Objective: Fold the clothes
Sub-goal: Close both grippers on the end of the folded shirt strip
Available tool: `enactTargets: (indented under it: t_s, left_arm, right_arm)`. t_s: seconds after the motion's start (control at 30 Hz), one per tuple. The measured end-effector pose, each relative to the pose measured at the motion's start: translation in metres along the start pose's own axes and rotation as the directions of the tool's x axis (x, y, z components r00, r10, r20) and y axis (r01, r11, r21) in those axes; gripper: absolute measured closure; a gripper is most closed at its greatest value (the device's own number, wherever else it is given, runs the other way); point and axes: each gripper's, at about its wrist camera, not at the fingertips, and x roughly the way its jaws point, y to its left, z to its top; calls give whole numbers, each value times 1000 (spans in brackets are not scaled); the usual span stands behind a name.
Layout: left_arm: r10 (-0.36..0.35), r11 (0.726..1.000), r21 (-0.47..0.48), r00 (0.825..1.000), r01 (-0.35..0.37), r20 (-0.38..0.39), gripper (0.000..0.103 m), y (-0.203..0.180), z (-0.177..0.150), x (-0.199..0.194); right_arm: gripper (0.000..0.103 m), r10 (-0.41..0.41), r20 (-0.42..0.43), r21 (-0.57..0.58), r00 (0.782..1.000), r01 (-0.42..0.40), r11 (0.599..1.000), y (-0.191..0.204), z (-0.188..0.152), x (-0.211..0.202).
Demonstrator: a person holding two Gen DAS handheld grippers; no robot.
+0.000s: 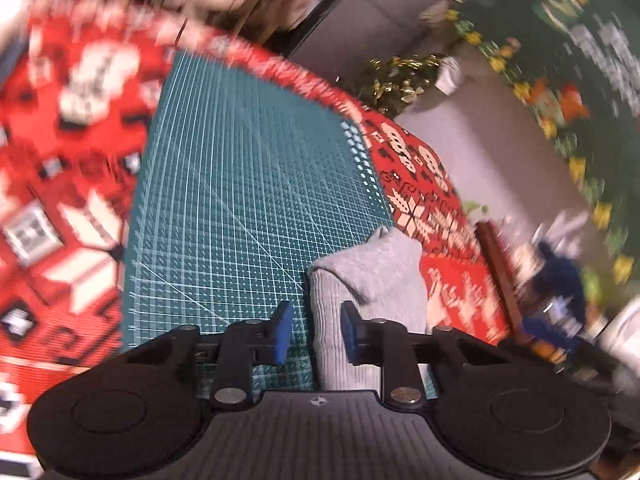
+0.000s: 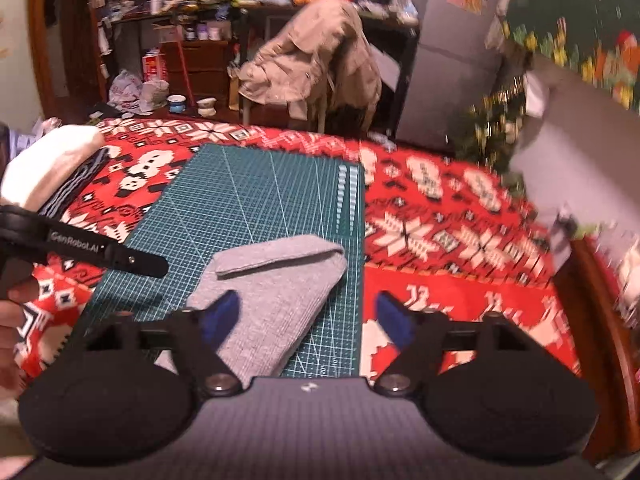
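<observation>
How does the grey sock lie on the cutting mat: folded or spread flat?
Folded. On the grey sock, the top end is doubled back over the body, making a flap with a rounded crease at the right; it rests on the cutting mat.

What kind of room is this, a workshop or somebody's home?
Most likely a lived-in room at home. A beige coat hangs over a chair, cluttered shelves line the back wall, and a red patterned cloth covers the table under the green cutting mat.
</observation>
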Motion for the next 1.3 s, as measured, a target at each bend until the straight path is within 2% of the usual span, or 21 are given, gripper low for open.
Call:
enactTargets:
  t_s: [0.03,0.1,0.27,0.4,0.47,0.5,0.6,0.77,0.87,0.93,0.97,1.03,1.1,1.13,1.3]
  left_arm:
    - [-31,999,-40,999,30,-11,81,6,4,5]
    - [-77,993,-91,997,75,-19,81,14,11,13]
    - [-146,969,-213,986,127,-77,81,32,24,43]
    - [-174,959,-244,980,147,-92,80,34,30,55]
    - [-180,958,-242,979,151,-99,82,34,32,61]
    - [-179,959,-241,978,151,-102,89,34,33,62]
    - [-173,963,-221,981,151,-83,95,33,36,61]
    - [-120,986,-112,993,120,2,96,16,37,49]
    - [-103,992,-75,994,105,29,96,11,39,49]
    - [-101,991,-83,994,103,31,96,11,41,52]
    - [-100,991,-90,994,103,31,96,11,42,54]
    - [-102,989,-104,994,104,29,96,14,42,55]
    - [-99,989,-111,995,101,29,96,15,42,55]
    - [-96,989,-113,995,99,29,96,15,42,54]
    - [-69,992,-105,997,72,32,96,15,41,53]
  right_arm:
    - [44,10,-13,27,1000,-10,1000,-5,1,7]
    - [48,31,-37,80,999,-28,996,-14,3,22]
    - [48,94,-59,202,994,-80,976,-35,6,52]
    - [47,116,-46,237,992,-102,966,-41,9,64]
    - [47,123,-47,245,991,-108,964,-42,10,70]
    - [47,127,-49,249,991,-111,962,-42,10,73]
    - [47,142,-56,262,988,-123,957,-41,9,79]
    - [47,156,-57,271,986,-135,953,-38,6,86]
    - [47,157,-61,276,986,-134,952,-37,3,90]
    - [47,148,-60,284,987,-126,951,-38,3,92]
    - [50,150,-58,296,987,-126,947,-41,2,94]
    - [78,152,-55,321,987,-126,938,-45,2,97]
    - [91,167,-45,368,985,-139,919,-51,3,103]
    - [95,171,-36,386,985,-144,911,-54,4,105]
    - [98,189,-25,424,982,-161,891,-62,9,128]
